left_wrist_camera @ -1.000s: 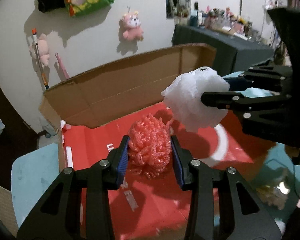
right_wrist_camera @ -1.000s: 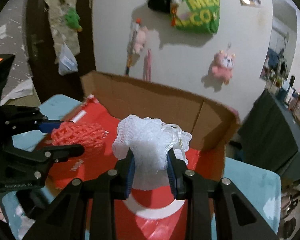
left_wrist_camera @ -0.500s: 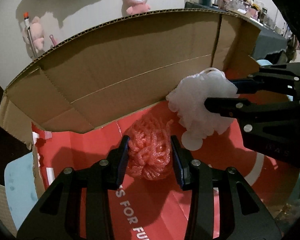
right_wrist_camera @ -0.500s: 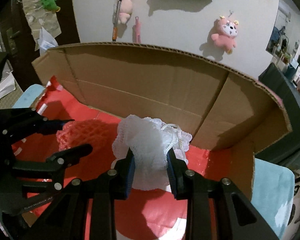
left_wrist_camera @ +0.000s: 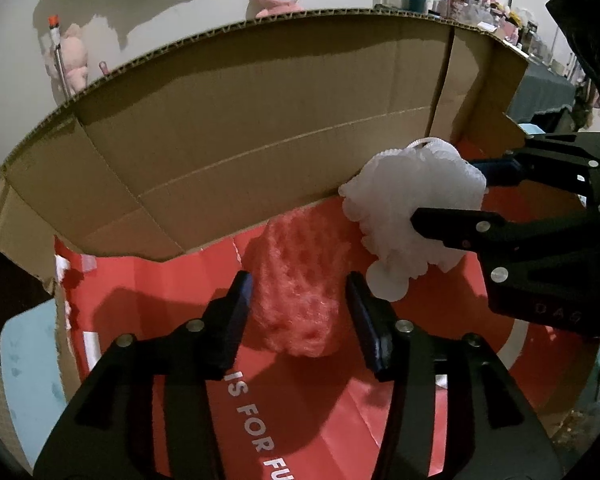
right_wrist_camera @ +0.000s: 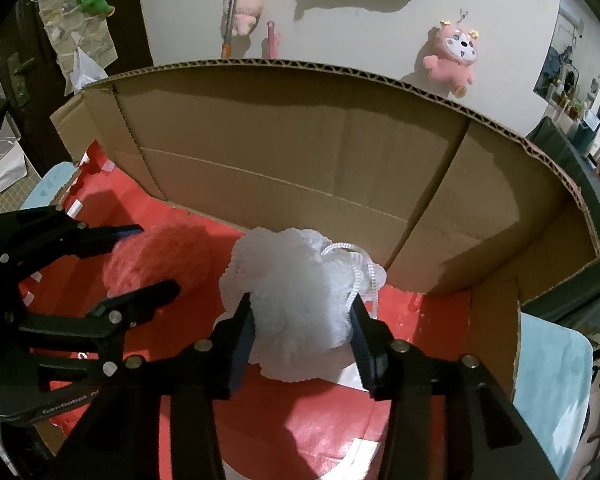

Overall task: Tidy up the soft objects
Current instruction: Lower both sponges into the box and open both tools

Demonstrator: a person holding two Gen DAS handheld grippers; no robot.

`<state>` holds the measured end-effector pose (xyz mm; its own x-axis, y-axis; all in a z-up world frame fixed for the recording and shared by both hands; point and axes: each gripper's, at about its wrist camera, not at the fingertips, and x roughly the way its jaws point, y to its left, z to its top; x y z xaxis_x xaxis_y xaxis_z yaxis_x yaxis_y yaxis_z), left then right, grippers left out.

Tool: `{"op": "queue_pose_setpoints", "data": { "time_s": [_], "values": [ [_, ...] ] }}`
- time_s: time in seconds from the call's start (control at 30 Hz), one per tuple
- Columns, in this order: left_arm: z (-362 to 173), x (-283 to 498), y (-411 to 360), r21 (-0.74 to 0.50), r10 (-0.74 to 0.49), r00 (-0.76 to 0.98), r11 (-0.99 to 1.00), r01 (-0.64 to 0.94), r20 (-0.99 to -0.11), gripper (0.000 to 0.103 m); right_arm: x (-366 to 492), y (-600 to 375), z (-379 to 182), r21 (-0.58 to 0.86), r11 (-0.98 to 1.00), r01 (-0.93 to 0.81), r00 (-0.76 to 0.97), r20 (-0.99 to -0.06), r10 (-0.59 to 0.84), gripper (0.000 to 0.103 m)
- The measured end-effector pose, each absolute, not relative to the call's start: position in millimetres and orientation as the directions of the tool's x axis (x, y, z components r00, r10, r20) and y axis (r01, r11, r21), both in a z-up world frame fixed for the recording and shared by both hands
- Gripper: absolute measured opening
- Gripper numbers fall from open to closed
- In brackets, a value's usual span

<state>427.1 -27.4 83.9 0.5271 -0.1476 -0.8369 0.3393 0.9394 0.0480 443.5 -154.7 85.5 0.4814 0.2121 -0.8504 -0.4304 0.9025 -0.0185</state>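
Note:
A pink mesh sponge [left_wrist_camera: 300, 296] sits blurred between the pads of my left gripper [left_wrist_camera: 300, 312]. The jaws are opening, and small gaps show on both sides of the sponge, so it is loose over the box's red floor [left_wrist_camera: 160, 280]. My right gripper [right_wrist_camera: 302, 320] has a white bath puff [right_wrist_camera: 296, 280] between its pads. Its jaws are opening too, but the puff still bulges wider than the gap and touches both pads. Each gripper also shows in the other's view: the right gripper [left_wrist_camera: 448, 192] and the left gripper [right_wrist_camera: 158, 256]. Both are inside the cardboard box [right_wrist_camera: 300, 160].
The box's tall brown back wall [left_wrist_camera: 260, 140] and right flap [right_wrist_camera: 540, 240] close in the far side. The box stands on a light blue surface [right_wrist_camera: 552, 380]. Plush toys [right_wrist_camera: 452, 56] hang on the white wall, and a cluttered dark table [left_wrist_camera: 540, 88] stands at the right.
Both grippers have come down and forward into the box. Both pairs of jaws have spread wider. The pink sponge has come free of the left pads, and the white puff has swelled.

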Motion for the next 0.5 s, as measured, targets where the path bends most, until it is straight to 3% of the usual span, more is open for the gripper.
{"op": "queue_pose_setpoints", "data": {
  "time_s": [0.3,0.5],
  "values": [
    [81.3,422.0,-28.6,0.069,-0.135,0.539,0.937,0.341,-0.831,0.067,448.2,-155.7,84.7,-0.011,0.906,-0.424,0.471,-0.857,0.210,0.062],
    [86.8,414.9,-27.9,0.075,-0.135,0.556,0.938,0.337,-0.820,0.069,447.1,-154.4,87.1,-0.020,0.908,-0.418,0.478,-0.855,0.201,0.072]
  ]
}}
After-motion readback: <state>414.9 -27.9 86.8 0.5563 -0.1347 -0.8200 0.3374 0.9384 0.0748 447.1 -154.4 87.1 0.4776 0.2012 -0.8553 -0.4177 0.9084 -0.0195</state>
